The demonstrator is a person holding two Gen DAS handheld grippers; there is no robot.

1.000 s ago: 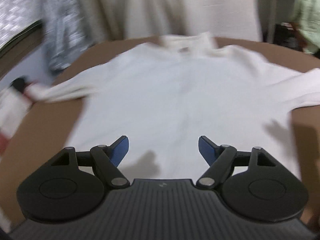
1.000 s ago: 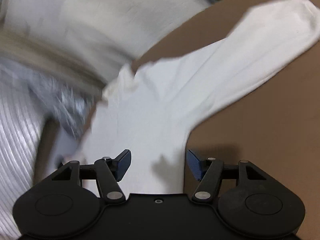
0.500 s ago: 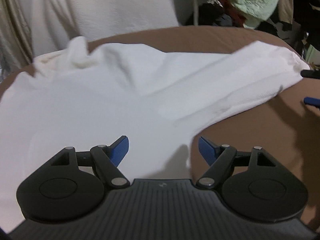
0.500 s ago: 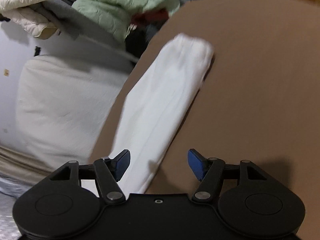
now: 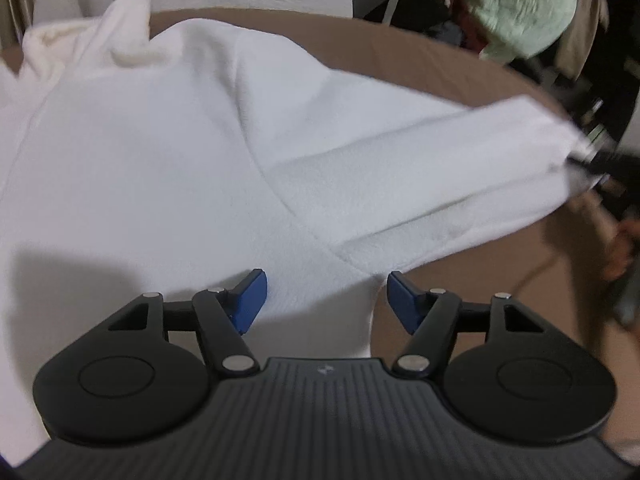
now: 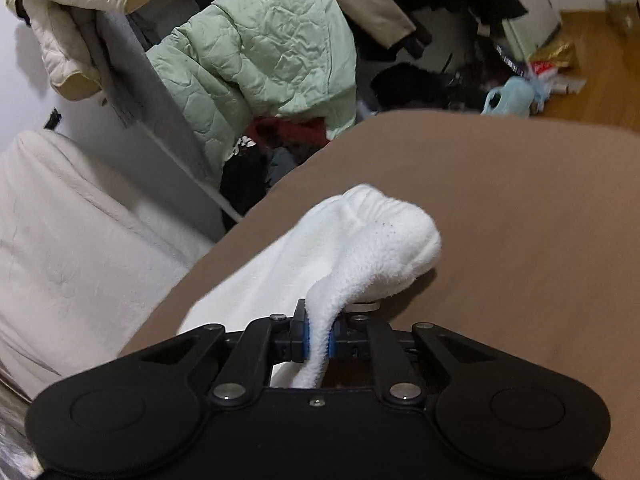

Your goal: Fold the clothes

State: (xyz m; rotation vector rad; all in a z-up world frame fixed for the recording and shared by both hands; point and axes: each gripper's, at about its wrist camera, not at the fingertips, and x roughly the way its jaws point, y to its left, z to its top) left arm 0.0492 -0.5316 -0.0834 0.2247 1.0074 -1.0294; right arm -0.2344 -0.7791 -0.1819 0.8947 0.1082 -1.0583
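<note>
Brown surface (image 5: 400,52) under everything, cluttered room behind.

Right gripper (image 6: 318,336): jaws pressed together on the cuff end of a white sleeve (image 6: 372,240). Blue pads pinch the fleecy cloth between them; the cuff bunches up and bulges forward past the jaws, lifted off the surface at that end. The rest of the sleeve runs back to the left, lying flat on the brown surface.

Left gripper (image 5: 322,300): jaws spread but closing. Blue pads stand apart with the side edge of the white sweater (image 5: 140,168) between them, just below the armpit; the pads do not press the cloth. Left pad sits over white cloth, right pad over bare brown.

Sweater lies spread on the surface, body filling the left of the left wrist view, collar (image 5: 120,32) rumpled and standing up at the far edge. Sleeve stretches out to the right from the shoulder, its far end blurred where the right gripper (image 5: 600,164) grips it. A hand (image 5: 624,248) shows blurred at the right edge of that view.

Beyond the surface: a pale green quilted jacket (image 6: 264,52), a cream quilted jacket (image 6: 72,20) hanging at upper left, white bedding (image 6: 72,248) to the left, dark clothes heaped on the wooden floor (image 6: 600,80).
</note>
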